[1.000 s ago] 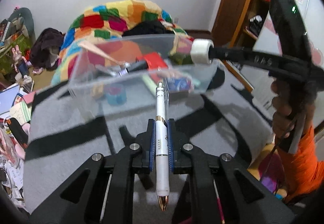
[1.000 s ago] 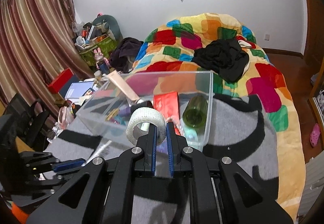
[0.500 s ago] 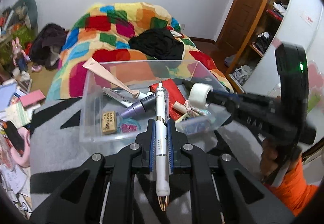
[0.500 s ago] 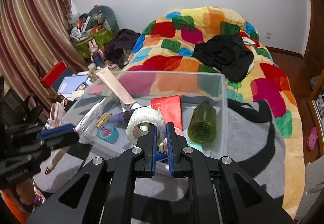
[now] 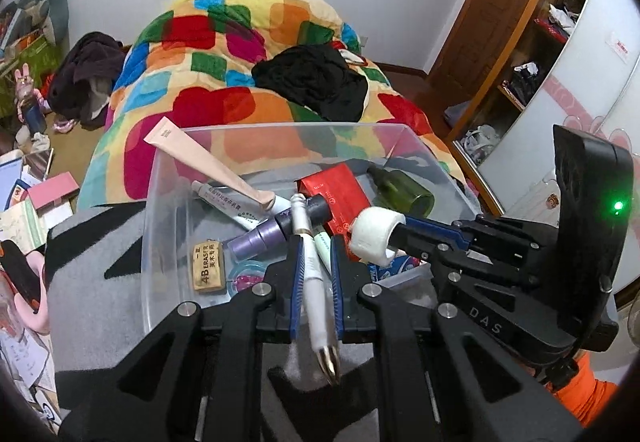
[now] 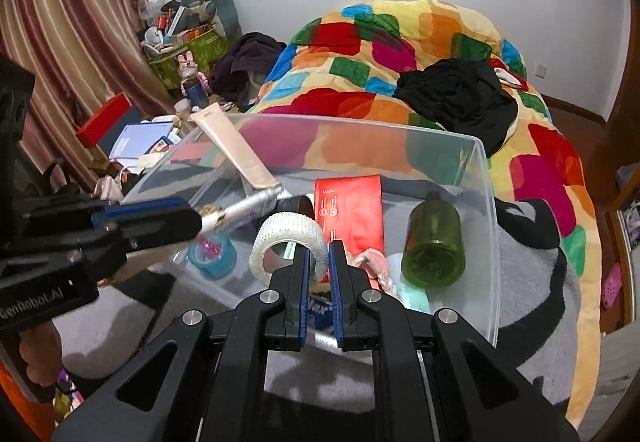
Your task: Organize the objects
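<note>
While both of my claws hang over the clear plastic bin (image 5: 168,178), each is loaded: my left gripper (image 5: 314,242) has its jaws pinched on a white pen (image 5: 316,294), gold tip pointing back toward me, and my right gripper (image 6: 318,250) is clamped through the wall of a white tape roll (image 6: 288,232). Risk, as I judge it: the two tools sit close together above the near rim, so a careless release could knock one load with the other claw, or let the pen strike the rim and roll out onto the cloth. Bin contents are crowded, with a green bottle (image 6: 434,242), a red packet (image 6: 348,210), a beige tube (image 5: 208,166) leaning over the far-left corner, and a 4B eraser (image 5: 208,266), so a dropped item may bounce off them. Surface: a grey-and-black plush cloth (image 5: 100,274). Room: a bed under a multicoloured quilt (image 6: 400,42), striped curtains (image 6: 60,22), and floor clutter at left.
</note>
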Action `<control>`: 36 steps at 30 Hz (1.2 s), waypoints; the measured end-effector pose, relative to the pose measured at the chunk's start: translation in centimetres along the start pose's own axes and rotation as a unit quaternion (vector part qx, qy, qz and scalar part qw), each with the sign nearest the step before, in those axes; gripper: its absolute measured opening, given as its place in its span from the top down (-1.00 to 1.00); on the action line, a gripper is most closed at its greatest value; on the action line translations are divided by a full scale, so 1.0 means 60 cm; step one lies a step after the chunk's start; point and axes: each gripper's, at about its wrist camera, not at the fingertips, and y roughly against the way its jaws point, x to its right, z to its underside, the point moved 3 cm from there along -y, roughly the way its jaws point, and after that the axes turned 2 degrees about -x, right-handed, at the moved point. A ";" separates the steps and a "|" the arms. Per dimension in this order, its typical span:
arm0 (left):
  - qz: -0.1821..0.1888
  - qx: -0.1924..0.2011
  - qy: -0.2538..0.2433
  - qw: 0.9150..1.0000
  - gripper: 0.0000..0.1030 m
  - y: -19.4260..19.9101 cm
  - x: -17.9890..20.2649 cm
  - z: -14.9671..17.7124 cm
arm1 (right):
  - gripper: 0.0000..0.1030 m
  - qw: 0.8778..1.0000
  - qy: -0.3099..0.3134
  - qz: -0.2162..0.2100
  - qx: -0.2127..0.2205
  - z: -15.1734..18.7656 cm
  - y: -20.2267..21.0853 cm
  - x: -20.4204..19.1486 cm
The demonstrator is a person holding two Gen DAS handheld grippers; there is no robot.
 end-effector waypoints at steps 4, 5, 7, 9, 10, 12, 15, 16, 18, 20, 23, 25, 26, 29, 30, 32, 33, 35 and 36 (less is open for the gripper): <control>-0.006 0.009 -0.008 1.000 0.80 0.014 0.007 0.006 | 0.68 1.000 0.006 -0.002 0.006 0.005 0.017 0.001; -0.007 0.013 -0.009 1.000 0.80 0.020 0.008 0.009 | 0.58 1.000 0.008 -0.002 0.007 0.006 0.022 0.003; -0.012 0.023 -0.012 1.000 0.80 0.033 0.013 0.013 | 0.47 1.000 0.007 0.001 0.011 0.009 0.030 0.005; -0.014 0.032 -0.014 0.999 0.76 0.044 0.016 0.016 | 0.46 1.000 0.006 -0.001 0.015 0.014 0.039 0.007; -0.017 0.036 -0.015 0.999 0.74 0.049 0.018 0.018 | 0.46 1.000 0.006 -0.002 0.016 0.016 0.043 0.008; -0.026 0.043 -0.021 0.999 0.72 0.058 0.023 0.023 | 0.45 1.000 0.005 -0.004 0.021 0.019 0.053 0.007; -0.039 0.058 -0.027 0.997 0.54 0.069 0.029 0.031 | 0.40 1.000 0.008 -0.005 0.030 0.020 0.069 0.003; -0.041 0.064 -0.028 0.997 0.42 0.072 0.031 0.034 | 0.33 0.999 0.010 -0.003 0.036 0.021 0.076 0.001; -0.055 0.082 -0.030 0.995 0.14 0.078 0.034 0.043 | 0.16 0.999 0.013 -0.002 0.046 0.024 0.086 -0.002; -0.069 0.102 -0.029 0.992 -0.12 0.083 0.036 0.054 | -0.02 0.998 0.015 0.000 0.060 0.027 0.098 -0.004; -0.081 0.122 -0.022 0.989 -0.38 0.087 0.035 0.065 | -0.18 0.996 0.022 0.003 0.081 0.034 0.114 -0.007; -0.086 0.134 -0.013 0.987 -0.51 0.089 0.032 0.073 | -0.31 0.996 0.025 0.005 0.091 0.040 0.122 -0.007; -0.087 0.138 -0.010 0.987 -0.53 0.091 0.029 0.075 | -0.36 0.995 0.024 0.007 0.097 0.043 0.126 -0.007; -0.087 0.147 -0.003 0.985 -0.56 0.091 0.026 0.085 | -0.49 0.994 0.023 0.007 0.104 0.054 0.132 -0.007; -0.088 0.148 -0.001 0.985 -0.58 0.091 0.024 0.087 | -0.52 0.994 0.020 0.007 0.107 0.056 0.133 -0.007; -0.090 0.153 0.007 0.984 -0.67 0.090 0.021 0.092 | -0.56 0.993 0.013 0.011 0.114 0.066 0.134 -0.005; -0.090 0.157 0.015 0.983 -0.74 0.090 0.017 0.095 | -0.57 0.993 0.012 0.014 0.117 0.071 0.134 -0.006; -0.086 0.164 0.029 0.982 -0.77 0.089 0.010 0.101 | -0.59 0.992 0.014 0.019 0.120 0.080 0.134 -0.008; -0.083 0.165 0.036 0.982 -0.77 0.088 0.006 0.104 | -0.59 0.992 0.016 0.021 0.121 0.085 0.134 -0.010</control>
